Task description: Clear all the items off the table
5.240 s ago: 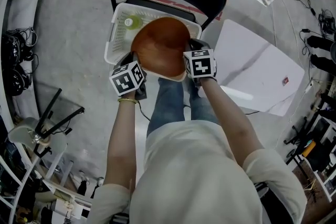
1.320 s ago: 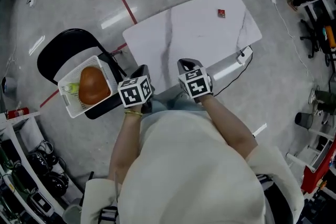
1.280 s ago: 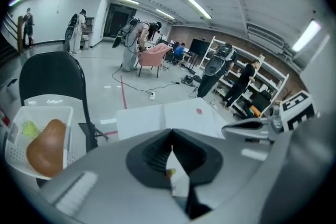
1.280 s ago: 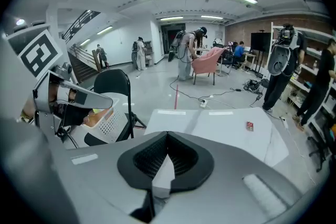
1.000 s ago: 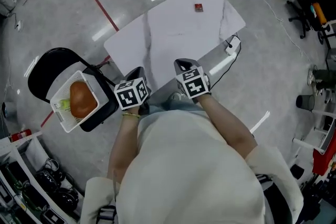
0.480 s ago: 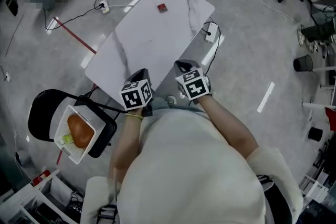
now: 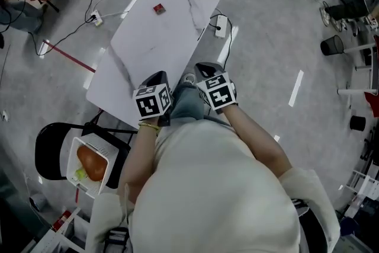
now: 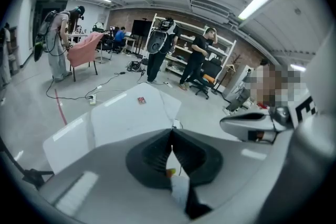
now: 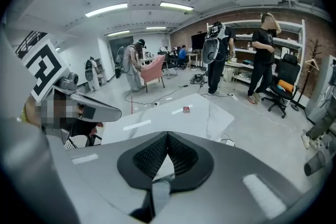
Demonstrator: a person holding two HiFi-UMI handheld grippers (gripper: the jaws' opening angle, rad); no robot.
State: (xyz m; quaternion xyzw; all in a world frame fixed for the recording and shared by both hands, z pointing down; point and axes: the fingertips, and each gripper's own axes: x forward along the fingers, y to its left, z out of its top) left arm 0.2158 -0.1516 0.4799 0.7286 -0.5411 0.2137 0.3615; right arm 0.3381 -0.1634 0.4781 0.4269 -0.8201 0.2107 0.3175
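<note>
Item left on the table [image 7: 155, 44]: one small red thing [image 7: 159, 8], lying near the far end and closer to the left long edge. It is well apart from both grippers, which sit at the near end. The left gripper [image 7: 160, 75] shows over the near end of the tabletop, and the right gripper [image 7: 203, 68] is just off the right long edge, above the person's legs. In the left gripper view the left gripper's jaws are pressed together with nothing between them, and the red thing [image 8: 141, 100] lies far ahead on the white top. The right gripper view shows the same: jaws closed and empty, the red thing [image 9: 186, 108] well beyond them.

A few seconds ago both grippers held an orange bowl [image 7: 92, 163] above a white basket [image 7: 76, 152] on a black chair [image 7: 47, 148]. That bowl now lies in the basket beside a small green thing [image 7: 80, 173], and the grippers have come away from it. Basket and chair have slid to the lower left corner of the head view, while the table has swung round to run away from the person.
</note>
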